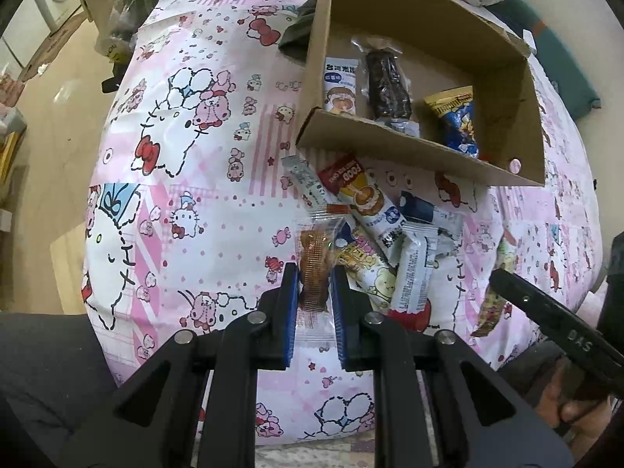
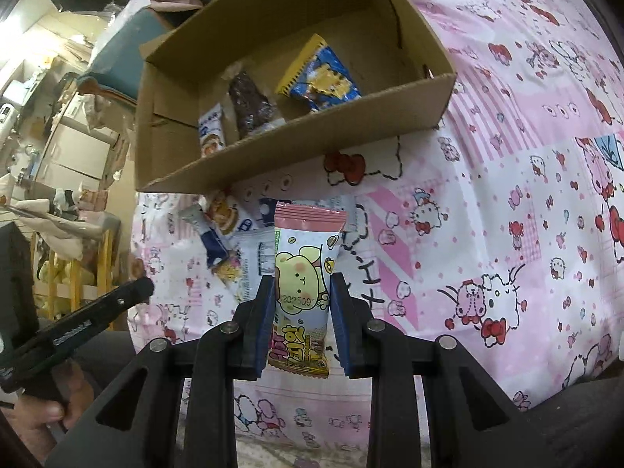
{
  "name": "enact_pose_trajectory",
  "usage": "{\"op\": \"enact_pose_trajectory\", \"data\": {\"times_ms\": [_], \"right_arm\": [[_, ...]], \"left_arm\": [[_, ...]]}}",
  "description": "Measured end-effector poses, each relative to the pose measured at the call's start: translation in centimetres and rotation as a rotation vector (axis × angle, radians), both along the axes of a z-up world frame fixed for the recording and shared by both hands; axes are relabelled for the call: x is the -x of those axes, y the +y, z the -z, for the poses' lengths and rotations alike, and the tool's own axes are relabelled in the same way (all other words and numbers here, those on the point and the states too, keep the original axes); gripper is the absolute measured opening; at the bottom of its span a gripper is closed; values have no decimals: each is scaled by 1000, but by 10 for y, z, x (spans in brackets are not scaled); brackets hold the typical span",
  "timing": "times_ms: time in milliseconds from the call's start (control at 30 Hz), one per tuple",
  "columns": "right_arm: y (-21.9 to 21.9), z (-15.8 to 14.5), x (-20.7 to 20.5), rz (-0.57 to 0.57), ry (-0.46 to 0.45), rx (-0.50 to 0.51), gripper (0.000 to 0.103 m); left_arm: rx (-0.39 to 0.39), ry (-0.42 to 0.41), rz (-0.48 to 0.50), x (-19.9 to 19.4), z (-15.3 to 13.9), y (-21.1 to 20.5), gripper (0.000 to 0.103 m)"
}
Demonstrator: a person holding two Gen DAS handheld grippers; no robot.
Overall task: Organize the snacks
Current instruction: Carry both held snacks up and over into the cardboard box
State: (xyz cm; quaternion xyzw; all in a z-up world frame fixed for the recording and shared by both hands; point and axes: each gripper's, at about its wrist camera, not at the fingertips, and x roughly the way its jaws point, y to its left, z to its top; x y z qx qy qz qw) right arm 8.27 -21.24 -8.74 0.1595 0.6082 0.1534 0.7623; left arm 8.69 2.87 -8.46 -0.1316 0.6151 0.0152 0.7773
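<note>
Left hand-held gripper (image 1: 315, 286): clamped on a clear packet with a brown biscuit (image 1: 314, 269), held above the bedspread (image 1: 187, 179). Right hand-held gripper (image 2: 301, 304): clamped on a pastel cartoon-bear packet (image 2: 303, 284), seen only in its own view. Snack pile (image 1: 386, 226): on the bedspread, at 6 o'clock of the box. Cardboard box (image 1: 409, 144): holds a white packet (image 1: 341, 85), a dark bar (image 1: 388, 82) and a blue-and-yellow packet (image 1: 456, 121).
</note>
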Motion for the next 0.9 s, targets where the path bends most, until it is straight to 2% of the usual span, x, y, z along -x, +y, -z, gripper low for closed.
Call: {"op": "enact_pose_trajectory", "data": {"times_ms": [400, 500, 567, 667, 900], "right_arm": [[-1, -20, 2, -1, -75, -59, 29], [-8, -34, 2, 19, -130, -127, 29], [-13, -47, 0, 27, -175, -237, 29], [-15, -67, 0, 21, -266, -262, 29], [-33, -97, -11, 61, -395, -267, 29]], "left_arm": [[-47, -75, 38, 2, -15, -10, 13], [-65, -100, 54, -4, -20, -14, 13], [-40, -124, 46, -8, -27, -13, 13], [-41, -184, 52, -13, -45, -14, 13], [-77, -280, 94, -35, -79, -18, 13]]}}
